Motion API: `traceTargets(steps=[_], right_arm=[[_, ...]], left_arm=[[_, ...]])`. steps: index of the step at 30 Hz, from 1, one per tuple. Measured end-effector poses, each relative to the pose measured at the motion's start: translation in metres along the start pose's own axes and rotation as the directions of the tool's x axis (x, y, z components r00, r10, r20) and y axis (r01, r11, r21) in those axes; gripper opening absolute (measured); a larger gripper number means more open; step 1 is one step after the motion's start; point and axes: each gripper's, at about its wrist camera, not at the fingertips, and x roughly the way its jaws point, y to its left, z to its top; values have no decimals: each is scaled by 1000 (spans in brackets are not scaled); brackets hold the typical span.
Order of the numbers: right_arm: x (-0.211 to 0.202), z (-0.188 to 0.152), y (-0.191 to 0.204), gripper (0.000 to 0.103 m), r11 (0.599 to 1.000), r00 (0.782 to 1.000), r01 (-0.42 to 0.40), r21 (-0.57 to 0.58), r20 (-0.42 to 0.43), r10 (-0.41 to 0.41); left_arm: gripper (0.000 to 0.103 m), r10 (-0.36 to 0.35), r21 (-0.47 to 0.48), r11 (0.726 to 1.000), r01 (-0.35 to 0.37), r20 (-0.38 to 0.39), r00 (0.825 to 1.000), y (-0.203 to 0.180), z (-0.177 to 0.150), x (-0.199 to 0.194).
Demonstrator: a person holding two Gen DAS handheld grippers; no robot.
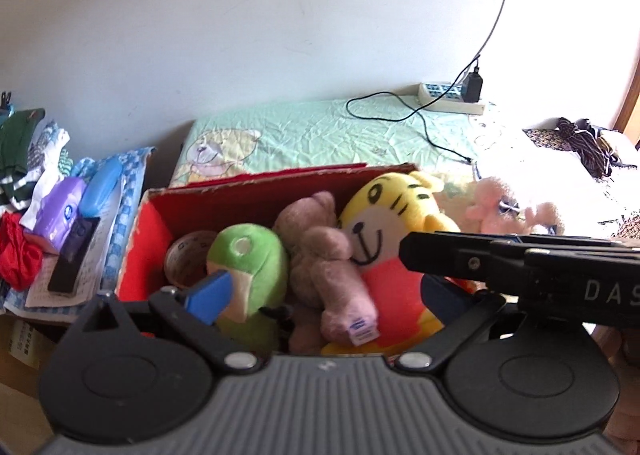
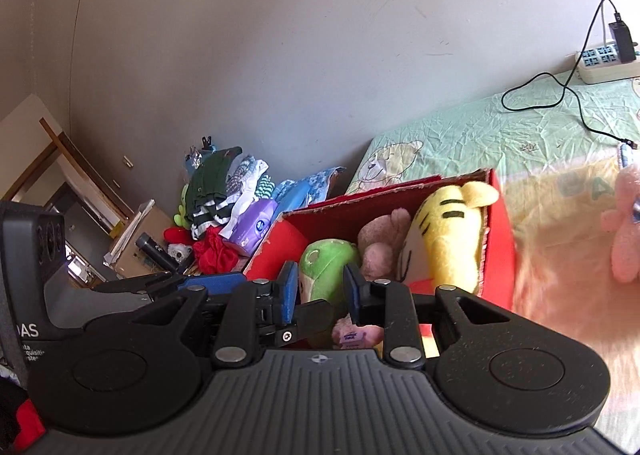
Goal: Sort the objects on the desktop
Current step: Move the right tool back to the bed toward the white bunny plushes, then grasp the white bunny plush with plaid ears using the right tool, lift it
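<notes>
Left hand-held gripper point(image 1: 320, 299) is spread wide, empty, above the red box point(image 1: 256, 197). Right hand-held gripper point(image 2: 320, 291) is parted, empty, beside it. Green point(image 1: 250, 267), brown point(image 1: 320, 255) and tiger point(image 1: 394, 215) plushes are packed inside the box; a pink plush point(image 1: 500, 207) lies outside on the bed point(image 1: 320, 127).

Red cardboard box point(image 1: 154, 223) sitting packed with plush toys.
Green plush point(image 1: 250, 267), mauve bear point(image 1: 320, 255) and yellow tiger point(image 1: 394, 215) are lying inside; left gripper point(image 1: 324, 295) is hovering spread above them, empty.
</notes>
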Motion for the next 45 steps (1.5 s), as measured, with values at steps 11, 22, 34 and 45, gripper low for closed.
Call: traceTargets(steps=[11,22,34,45], right_arm=[[-71,8,-79,29,988,994,78,135,64,-88],[-133,-6,-172,29,929,967,218,299,62,-247],[-145,-18,-272,29,820,961,230,524,12,-278],[-128,-28,-326,29,692,982,129,710,7,-190]], left_arm=[[101,-104,87,991,103,11,994,-101,22,18],[93,-194,121,972,201,-71,978,-184,18,67],[79,-303,191,928,319,-110,947,-251,31,121],[77,-323,230,906,356,-171,931,-272,45,170]])
